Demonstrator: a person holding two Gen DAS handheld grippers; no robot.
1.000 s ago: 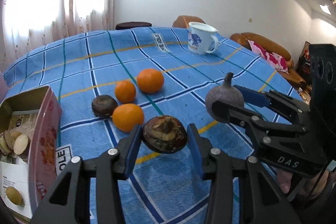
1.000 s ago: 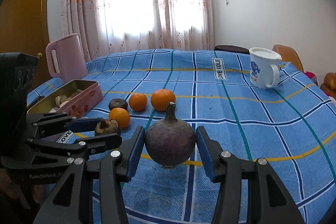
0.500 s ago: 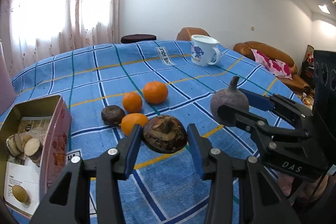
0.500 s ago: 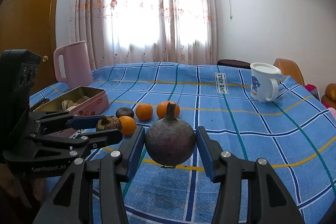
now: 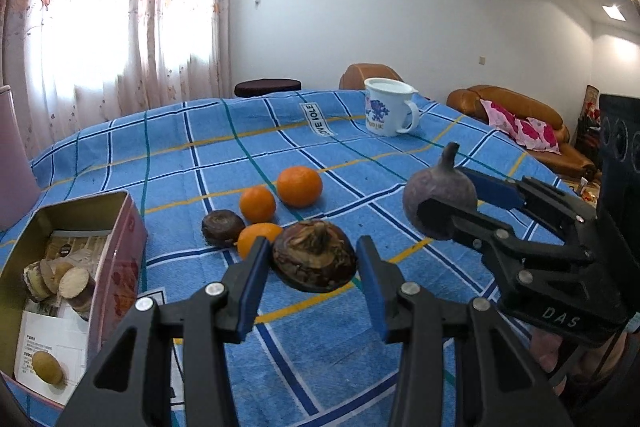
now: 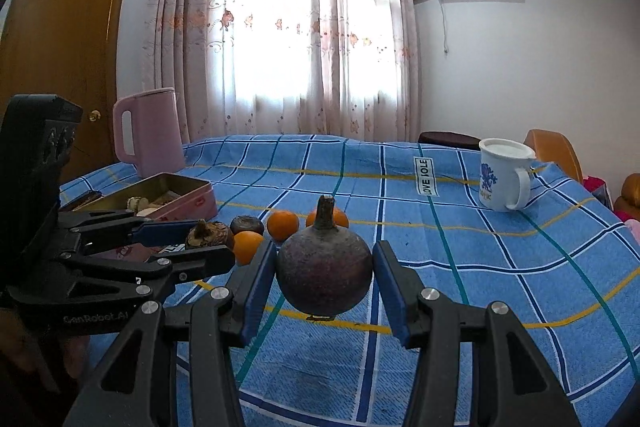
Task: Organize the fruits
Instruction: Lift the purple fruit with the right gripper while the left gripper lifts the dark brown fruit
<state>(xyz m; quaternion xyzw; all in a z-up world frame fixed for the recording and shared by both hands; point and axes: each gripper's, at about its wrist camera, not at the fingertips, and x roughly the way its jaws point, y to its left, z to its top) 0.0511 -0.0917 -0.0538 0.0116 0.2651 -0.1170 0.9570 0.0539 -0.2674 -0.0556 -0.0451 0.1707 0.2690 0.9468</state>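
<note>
My left gripper (image 5: pixel 313 259) is shut on a flat, dark brown fruit (image 5: pixel 316 251) with a dried top, held above the blue checked cloth (image 5: pixel 400 347). My right gripper (image 6: pixel 325 259) is shut on a round purple fruit (image 6: pixel 324 269) with a stubby stem, also off the table. Each gripper shows in the other's view: the right gripper (image 5: pixel 460 199) to the right, the left gripper (image 6: pixel 192 243) to the left. On the cloth beyond lie three oranges (image 5: pixel 300 186) (image 5: pixel 257 203) (image 5: pixel 256 239) and a small dark fruit (image 5: pixel 223 227), close together.
An open pink tin (image 5: pixel 124 255) with sliced pieces and papers stands at the left. A white mug (image 6: pixel 504 179) sits at the far right of the table, a pink kettle (image 6: pixel 148 131) at the far left. A brown sofa (image 5: pixel 520 123) stands past the table edge.
Both grippers have tipped upward a little, so the table sits lower in each view and more wall and curtain show. Each fruit stays gripped as before.
</note>
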